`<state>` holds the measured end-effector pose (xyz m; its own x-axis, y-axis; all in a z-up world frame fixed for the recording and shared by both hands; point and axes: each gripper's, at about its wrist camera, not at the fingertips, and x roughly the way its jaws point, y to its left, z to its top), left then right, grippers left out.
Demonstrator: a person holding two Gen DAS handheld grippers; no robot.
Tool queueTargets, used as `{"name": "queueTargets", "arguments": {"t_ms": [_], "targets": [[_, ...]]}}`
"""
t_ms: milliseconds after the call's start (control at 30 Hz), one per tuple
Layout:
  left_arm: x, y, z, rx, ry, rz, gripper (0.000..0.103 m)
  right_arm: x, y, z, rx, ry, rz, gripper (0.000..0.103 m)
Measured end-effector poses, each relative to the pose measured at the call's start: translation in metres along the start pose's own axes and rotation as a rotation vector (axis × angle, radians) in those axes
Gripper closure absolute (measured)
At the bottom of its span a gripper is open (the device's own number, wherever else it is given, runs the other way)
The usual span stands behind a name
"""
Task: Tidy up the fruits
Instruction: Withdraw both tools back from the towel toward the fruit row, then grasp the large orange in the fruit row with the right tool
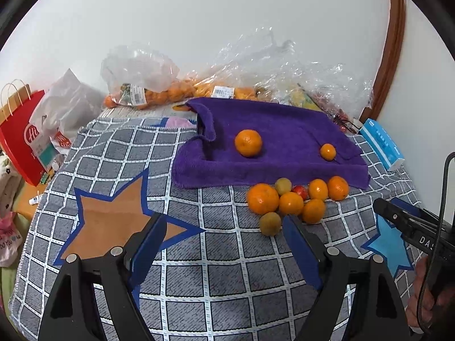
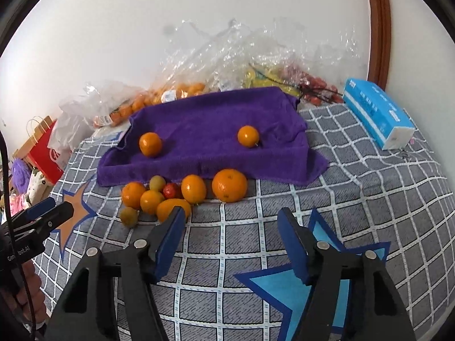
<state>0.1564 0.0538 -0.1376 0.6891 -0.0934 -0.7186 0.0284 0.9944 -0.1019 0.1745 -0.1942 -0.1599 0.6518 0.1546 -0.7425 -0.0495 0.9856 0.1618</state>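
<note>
A purple towel [image 1: 284, 139] [image 2: 204, 130] lies on the checked cloth. Two oranges sit on it: a larger one [image 1: 248, 143] [image 2: 150, 143] and a smaller one [image 1: 328, 151] [image 2: 248, 136]. A cluster of loose fruit lies in front of the towel: several oranges [image 1: 262, 199] [image 2: 229, 185], two yellow-green plums [image 1: 270, 224] [image 2: 128, 216] and a small red fruit [image 1: 301, 191] [image 2: 171, 190]. My left gripper [image 1: 224, 227] is open and empty, just short of the cluster. My right gripper [image 2: 231, 218] is open and empty, close in front of the cluster.
Plastic bags of oranges [image 1: 148, 93] and other fruit [image 2: 284, 76] lie against the wall behind the towel. A blue tissue box [image 2: 378, 112] [image 1: 381, 143] sits at the right. A red paper bag [image 1: 21, 136] stands off the left edge.
</note>
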Motion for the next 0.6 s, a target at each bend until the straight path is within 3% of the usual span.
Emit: {"name": "queueTargets", "arguments": {"t_ms": [367, 600], "targets": [[0.018, 0.018, -0.001, -0.037, 0.032, 0.003, 0.02, 0.022, 0.008, 0.001, -0.037, -0.018, -0.017, 0.054], [0.035, 0.023, 0.004, -0.05, 0.062, -0.016, 0.022, 0.043, 0.006, 0.01, -0.033, -0.001, -0.024, 0.055]]}}
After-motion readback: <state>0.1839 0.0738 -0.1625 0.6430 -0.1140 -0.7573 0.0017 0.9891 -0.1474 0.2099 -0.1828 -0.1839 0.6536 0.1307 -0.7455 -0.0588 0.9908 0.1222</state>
